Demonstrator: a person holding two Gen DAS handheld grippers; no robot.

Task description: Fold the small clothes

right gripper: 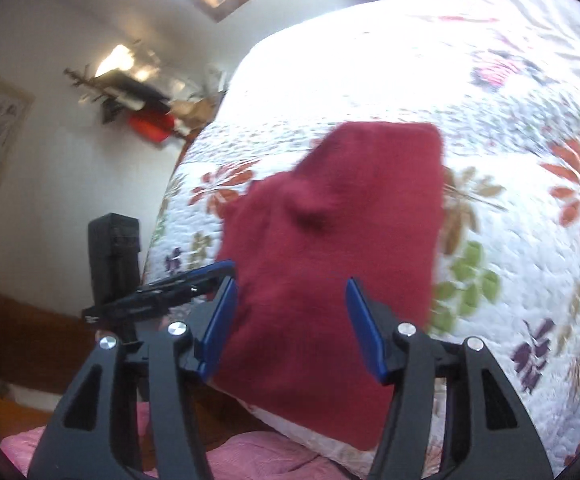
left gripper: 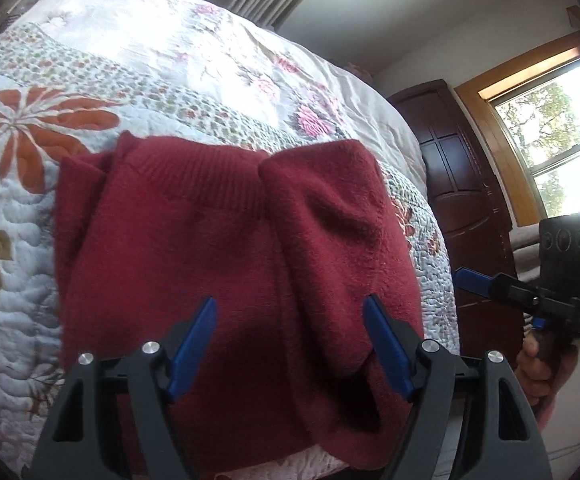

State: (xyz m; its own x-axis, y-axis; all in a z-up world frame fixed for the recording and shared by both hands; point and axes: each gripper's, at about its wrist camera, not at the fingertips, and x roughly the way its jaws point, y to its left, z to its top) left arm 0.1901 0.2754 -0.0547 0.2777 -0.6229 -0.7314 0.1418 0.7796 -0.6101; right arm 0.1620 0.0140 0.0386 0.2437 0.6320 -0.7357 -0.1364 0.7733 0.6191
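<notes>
A dark red knit sweater (left gripper: 225,248) lies folded on the floral quilt (left gripper: 41,208) at the bed's near edge, ribbed collar on the far side. The left gripper (left gripper: 290,344) hovers over its near part — blue fingers spread wide, gripping nothing. The right gripper (right gripper: 290,328) is likewise wide apart and empty — off the sweater's right side.

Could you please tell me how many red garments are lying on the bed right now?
1: a single red sweater, partly folded, lies on the floral quilt near the bed's edge. Anything beneath it would be hidden.
</notes>
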